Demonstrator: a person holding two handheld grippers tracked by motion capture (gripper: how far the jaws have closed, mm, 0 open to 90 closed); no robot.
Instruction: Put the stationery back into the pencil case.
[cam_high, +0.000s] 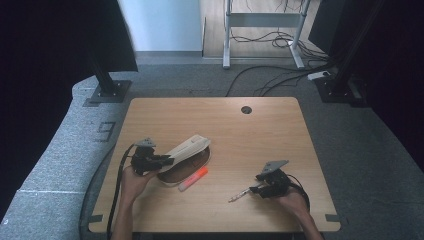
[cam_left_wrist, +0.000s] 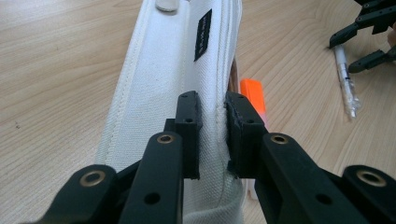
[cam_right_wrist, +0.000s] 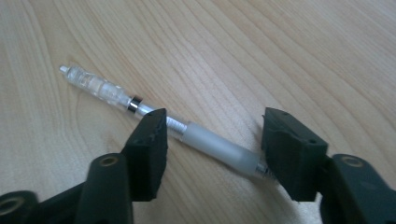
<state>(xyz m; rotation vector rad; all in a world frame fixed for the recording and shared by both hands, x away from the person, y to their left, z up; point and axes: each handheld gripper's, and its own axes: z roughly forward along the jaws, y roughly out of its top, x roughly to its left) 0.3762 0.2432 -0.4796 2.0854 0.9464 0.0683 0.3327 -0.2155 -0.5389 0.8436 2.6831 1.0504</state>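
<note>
Left gripper (cam_high: 167, 161) clamps pouch (cam_high: 187, 149) flap, table (cam_high: 260, 135) centre-left | right gripper (cam_right_wrist: 212, 140) jaws apart, straddling pen (cam_right_wrist: 140, 108) at 5 o'clock from pouch | marker (cam_high: 193, 179) beside pouch | risk: pen lies skewed across jaws, may roll or pivot out on closing.

Even, soft light falls on the tabletop (cam_high: 260, 135) from above, while the room's sides sink into near black. Shadows are faint and short. Both close views are sharp in the middle, slightly soft and washed-out toward the far edges.
</note>
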